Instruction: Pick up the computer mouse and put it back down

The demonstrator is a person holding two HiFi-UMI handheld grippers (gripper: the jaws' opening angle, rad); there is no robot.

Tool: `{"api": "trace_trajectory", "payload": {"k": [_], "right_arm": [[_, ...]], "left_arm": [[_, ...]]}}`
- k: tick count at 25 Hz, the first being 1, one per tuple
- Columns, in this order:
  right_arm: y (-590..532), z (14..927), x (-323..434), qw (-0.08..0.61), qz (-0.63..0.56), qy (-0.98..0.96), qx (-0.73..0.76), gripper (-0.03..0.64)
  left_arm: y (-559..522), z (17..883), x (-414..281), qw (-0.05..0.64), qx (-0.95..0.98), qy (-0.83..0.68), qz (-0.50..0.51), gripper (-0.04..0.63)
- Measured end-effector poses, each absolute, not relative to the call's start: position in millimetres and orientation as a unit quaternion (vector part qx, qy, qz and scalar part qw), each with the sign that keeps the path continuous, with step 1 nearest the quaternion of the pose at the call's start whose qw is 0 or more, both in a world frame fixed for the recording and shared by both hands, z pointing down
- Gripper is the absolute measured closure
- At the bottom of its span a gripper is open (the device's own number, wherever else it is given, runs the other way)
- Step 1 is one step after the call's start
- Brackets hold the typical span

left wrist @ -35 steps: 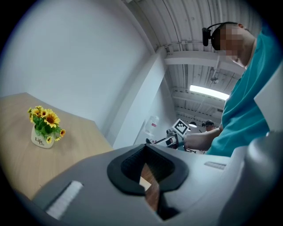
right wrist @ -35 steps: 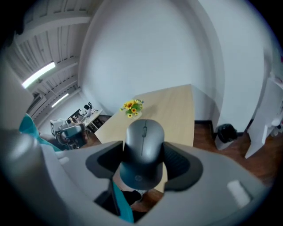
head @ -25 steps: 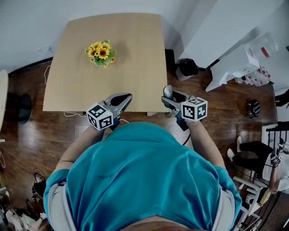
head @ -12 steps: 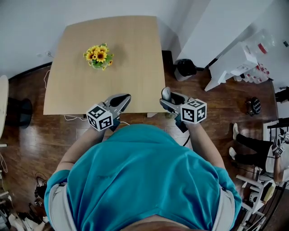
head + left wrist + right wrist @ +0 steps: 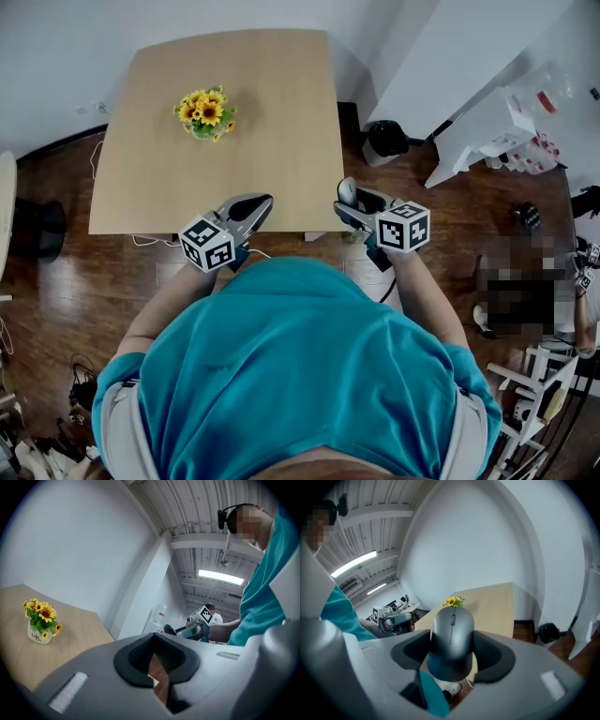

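Grey computer mouse point(image 5: 451, 634) clamped in the right gripper's point(image 5: 356, 206) fingers point(image 5: 490, 651), held in the air by the table's point(image 5: 281, 131) near corner, flowers point(image 5: 207, 111) at 10 o'clock. Left gripper point(image 5: 249, 208) fingers together, empty. Setting it down well likely means levelling it over bare table before letting go

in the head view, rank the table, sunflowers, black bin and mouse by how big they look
1. table
2. sunflowers and black bin: too alike to rank
3. mouse, only partly showing
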State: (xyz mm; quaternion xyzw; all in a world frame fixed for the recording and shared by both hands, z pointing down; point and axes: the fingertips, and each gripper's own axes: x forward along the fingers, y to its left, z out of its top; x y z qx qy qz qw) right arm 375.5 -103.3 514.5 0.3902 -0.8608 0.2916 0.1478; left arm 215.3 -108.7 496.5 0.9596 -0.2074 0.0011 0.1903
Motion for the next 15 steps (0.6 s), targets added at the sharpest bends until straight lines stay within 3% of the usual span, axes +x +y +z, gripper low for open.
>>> {"api": "trace_trajectory", "payload": {"k": [15], "right_arm": [[-136.9,560.2,371.6,0.222,0.304,-0.843,0.384,0.331]], "left_arm": [[-94.1,505.5,194.6,0.196,0.956,-0.217,0.008,0.591]]}}
